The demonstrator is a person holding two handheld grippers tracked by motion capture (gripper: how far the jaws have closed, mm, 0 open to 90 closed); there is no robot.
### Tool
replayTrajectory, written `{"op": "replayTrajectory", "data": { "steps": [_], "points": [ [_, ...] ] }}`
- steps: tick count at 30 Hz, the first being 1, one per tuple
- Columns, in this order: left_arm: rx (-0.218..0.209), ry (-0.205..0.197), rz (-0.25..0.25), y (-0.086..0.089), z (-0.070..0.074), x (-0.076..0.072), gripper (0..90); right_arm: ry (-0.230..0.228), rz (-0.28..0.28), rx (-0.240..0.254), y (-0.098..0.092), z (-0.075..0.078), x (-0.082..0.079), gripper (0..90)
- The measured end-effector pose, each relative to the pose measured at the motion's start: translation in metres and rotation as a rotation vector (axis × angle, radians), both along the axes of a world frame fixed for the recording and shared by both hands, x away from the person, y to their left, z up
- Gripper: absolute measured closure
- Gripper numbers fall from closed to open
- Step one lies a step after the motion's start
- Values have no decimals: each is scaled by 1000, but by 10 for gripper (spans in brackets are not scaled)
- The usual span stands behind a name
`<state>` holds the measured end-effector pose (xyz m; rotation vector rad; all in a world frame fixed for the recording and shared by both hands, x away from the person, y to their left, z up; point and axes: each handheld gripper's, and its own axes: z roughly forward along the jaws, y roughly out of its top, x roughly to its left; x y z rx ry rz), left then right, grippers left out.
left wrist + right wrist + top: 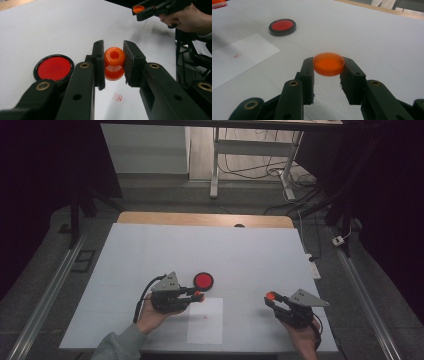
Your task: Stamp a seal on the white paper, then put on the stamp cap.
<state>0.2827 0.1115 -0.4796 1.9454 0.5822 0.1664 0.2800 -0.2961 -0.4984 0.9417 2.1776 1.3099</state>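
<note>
White table, paper sheet — red pad

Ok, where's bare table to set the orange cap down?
Bare white table stretches from the red ink pad to the far wooden edge, and between the paper sheet and the right gripper holding the orange cap. It is crowded around the left gripper, its orange stamp, pad and paper.

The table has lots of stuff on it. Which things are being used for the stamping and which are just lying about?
In use:
- orange stamp, in the left tongs
- orange cap, in the right tongs
- red ink pad
- white paper with a red stamp mark

Lying about:
- cables on the floor
- white plug
</note>
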Motion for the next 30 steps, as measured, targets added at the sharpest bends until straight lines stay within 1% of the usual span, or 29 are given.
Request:
{"op": "replayTrajectory", "data": {
  "steps": [3,6,9,30],
  "points": [
    [-8,8,6,1,2,2,726,3,1,2,0,0,1,642],
    [0,3,11,0,3,2,726,5,2,2,1,-1,1,642],
    [-3,5,10,0,5,3,726,5,3,2,1,-1,1,642],
    [-3,15,-15,-2,5,3,725,1,11,-1,3,-1,1,642]
  ]
}}
